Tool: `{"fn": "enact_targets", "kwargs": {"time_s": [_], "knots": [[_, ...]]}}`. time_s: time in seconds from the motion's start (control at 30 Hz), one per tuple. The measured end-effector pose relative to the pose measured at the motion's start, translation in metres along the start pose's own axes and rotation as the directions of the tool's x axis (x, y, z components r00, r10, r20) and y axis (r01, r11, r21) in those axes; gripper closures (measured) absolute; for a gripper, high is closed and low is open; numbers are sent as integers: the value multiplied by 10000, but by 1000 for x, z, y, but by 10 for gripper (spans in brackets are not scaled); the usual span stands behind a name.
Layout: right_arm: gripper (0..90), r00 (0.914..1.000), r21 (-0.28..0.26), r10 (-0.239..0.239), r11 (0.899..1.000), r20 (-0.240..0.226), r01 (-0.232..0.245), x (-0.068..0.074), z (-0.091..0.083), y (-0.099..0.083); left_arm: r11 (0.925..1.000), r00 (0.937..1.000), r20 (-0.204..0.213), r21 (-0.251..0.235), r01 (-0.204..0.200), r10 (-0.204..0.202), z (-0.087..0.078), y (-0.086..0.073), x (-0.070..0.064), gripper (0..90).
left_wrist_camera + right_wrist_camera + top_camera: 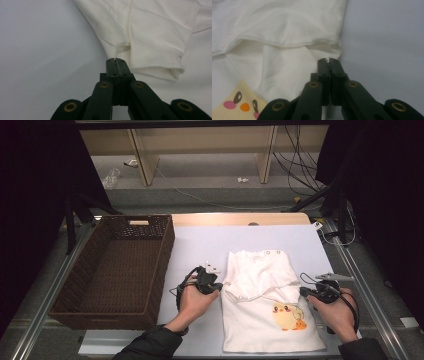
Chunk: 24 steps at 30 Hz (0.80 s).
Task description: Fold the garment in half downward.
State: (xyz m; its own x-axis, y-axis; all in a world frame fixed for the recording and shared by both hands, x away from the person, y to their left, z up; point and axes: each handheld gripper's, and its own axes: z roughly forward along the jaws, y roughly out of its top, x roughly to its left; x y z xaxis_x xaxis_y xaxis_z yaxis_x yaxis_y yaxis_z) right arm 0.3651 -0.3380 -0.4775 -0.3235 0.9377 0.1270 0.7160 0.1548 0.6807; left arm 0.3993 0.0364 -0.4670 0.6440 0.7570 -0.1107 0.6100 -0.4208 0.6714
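A white T-shirt (260, 270) with a yellow chick print (287, 316) lies flat on the pale table cover, both sleeves folded inward. My left gripper (220, 287) is at the shirt's left edge. In the left gripper view its jaws (115, 60) are shut, with a thin fold of the shirt (150, 32) drawn into the tips. My right gripper (302, 291) is at the shirt's right edge. Its jaws (327, 60) are shut too, with a sliver of white cloth (287, 62) between the tips. The chick print (239, 102) shows at the lower left of the right gripper view.
A large brown wicker basket (165, 265) stands at the left of the table, close to my left hand. The pale cover (200, 245) lies bare behind the shirt. Metal rails run along both table sides, and cables lie on the floor beyond.
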Motion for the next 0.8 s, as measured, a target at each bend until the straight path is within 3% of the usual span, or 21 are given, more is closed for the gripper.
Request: {"fn": "enact_targets", "kwargs": {"time_s": [0.8], "knots": [[887,9980,160,-243,9996,-587,253,24,8,5,9991,9993,-304,374,220,-208,-19,-7,22,900]]}}
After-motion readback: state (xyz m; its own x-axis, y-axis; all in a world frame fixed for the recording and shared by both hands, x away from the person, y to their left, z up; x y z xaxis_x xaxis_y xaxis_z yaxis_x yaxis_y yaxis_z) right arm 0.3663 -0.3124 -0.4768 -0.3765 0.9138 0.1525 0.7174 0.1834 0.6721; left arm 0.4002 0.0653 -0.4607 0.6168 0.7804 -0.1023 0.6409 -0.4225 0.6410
